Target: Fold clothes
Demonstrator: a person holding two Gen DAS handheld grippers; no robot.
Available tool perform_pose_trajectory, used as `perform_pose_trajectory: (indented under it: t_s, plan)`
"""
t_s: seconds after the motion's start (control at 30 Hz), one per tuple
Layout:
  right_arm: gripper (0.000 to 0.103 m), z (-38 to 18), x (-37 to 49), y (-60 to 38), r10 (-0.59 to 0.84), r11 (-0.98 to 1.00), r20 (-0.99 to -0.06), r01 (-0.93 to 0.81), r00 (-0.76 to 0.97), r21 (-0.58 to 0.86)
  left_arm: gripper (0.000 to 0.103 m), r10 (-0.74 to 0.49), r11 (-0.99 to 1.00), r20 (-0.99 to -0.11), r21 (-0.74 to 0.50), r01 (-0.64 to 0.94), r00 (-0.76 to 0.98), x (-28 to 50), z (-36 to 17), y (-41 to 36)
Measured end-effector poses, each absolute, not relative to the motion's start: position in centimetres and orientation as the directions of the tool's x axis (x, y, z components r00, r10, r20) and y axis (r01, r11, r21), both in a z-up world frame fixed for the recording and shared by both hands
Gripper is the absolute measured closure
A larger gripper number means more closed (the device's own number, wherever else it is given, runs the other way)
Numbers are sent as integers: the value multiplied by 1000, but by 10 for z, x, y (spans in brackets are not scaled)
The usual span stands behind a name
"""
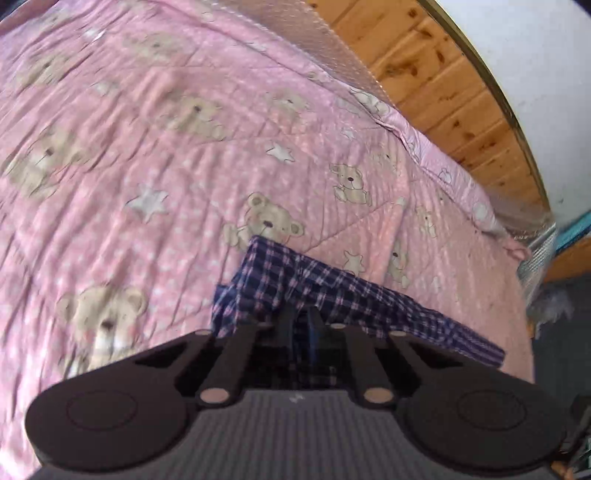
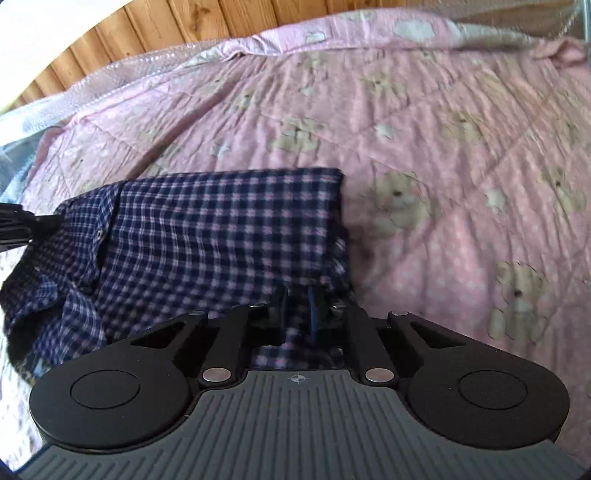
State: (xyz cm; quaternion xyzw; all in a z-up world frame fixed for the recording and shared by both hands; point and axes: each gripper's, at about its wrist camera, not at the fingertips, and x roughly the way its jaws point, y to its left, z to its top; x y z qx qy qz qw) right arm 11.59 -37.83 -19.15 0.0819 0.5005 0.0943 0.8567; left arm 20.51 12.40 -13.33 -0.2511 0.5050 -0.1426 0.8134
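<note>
On the pink quilt point(image 2: 424, 122), printed with teddy bears and white stars, lies the navy plaid shirt point(image 2: 207, 229), partly folded, its squared edge turned toward the wooden headboard point(image 2: 177, 26) and its collar end bunched on the far side from that edge. The right tongs point(image 2: 297, 314) stand slightly apart with shirt cloth between them, and the left tongs point(image 1: 301, 325) are likewise narrowly parted over a fold of the shirt; whether either truly pinches the cloth I cannot tell. No brand, label or readable writing shows anywhere.
</note>
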Motion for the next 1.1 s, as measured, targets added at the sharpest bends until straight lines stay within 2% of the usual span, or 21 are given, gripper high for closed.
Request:
perform_pose_trajectory:
  t_s: [0.03, 0.07, 0.1, 0.17, 0.37, 0.5, 0.67, 0.73, 0.83, 0.87, 0.9, 0.93, 1.0, 1.1]
  plan:
    - [83, -185, 115, -385, 252, 967, -847, -84, 468, 242, 75, -487, 831, -744, -556, -21, 458, 197, -124, 129]
    - [71, -178, 111, -392, 263, 964, -846, -86, 464, 253, 60, -491, 827, -733, -562, -12, 471, 185, -113, 134]
    - [59, -176, 102, -397, 295, 952, -841, -62, 453, 301, 52, -496, 823, -721, -567, -1, 484, 172, -102, 138]
    - [53, -175, 82, -407, 366, 914, -826, 0, 428, 405, 45, -528, 802, -705, -598, 3, 473, 143, -96, 140]
    - [51, -195, 10, -411, 576, 707, -727, 219, 375, 673, 45, -652, 683, -640, -729, -52, 407, 62, -117, 134]
    - [40, -221, -16, -406, 553, 634, -716, 343, 427, 694, 39, -708, 598, -594, -792, -123, 382, 38, -145, 112]
    - [40, -232, -8, -418, 509, 562, -691, 410, 514, 719, 29, -781, 512, -508, -854, -92, 363, 29, -152, 70]
    - [39, -232, 0, -419, 516, 556, -680, 401, 521, 728, 26, -785, 519, -500, -853, -54, 366, 24, -146, 52]
    - [38, -239, 9, -423, 541, 529, -665, 407, 515, 745, 17, -779, 518, -485, -855, -27, 397, 20, -141, 29]
    - [40, -240, 11, -425, 549, 516, -655, 406, 518, 754, 15, -771, 522, -490, -852, -38, 407, 18, -144, 21]
    - [71, -242, 13, -425, 561, 516, -653, 402, 509, 757, 14, -761, 526, -498, -849, -54, 416, 16, -148, 12]
    - [91, -244, 15, -425, 574, 518, -652, 397, 496, 758, 14, -751, 530, -507, -845, -71, 424, 14, -151, 4]
    - [93, -238, 20, -426, 588, 540, -656, 374, 474, 754, 14, -717, 543, -538, -830, -130, 444, 12, -160, -13]
    - [94, -222, 23, -431, 631, 538, -626, 322, 459, 779, 14, -683, 511, -533, -837, -195, 499, 3, -173, -40]
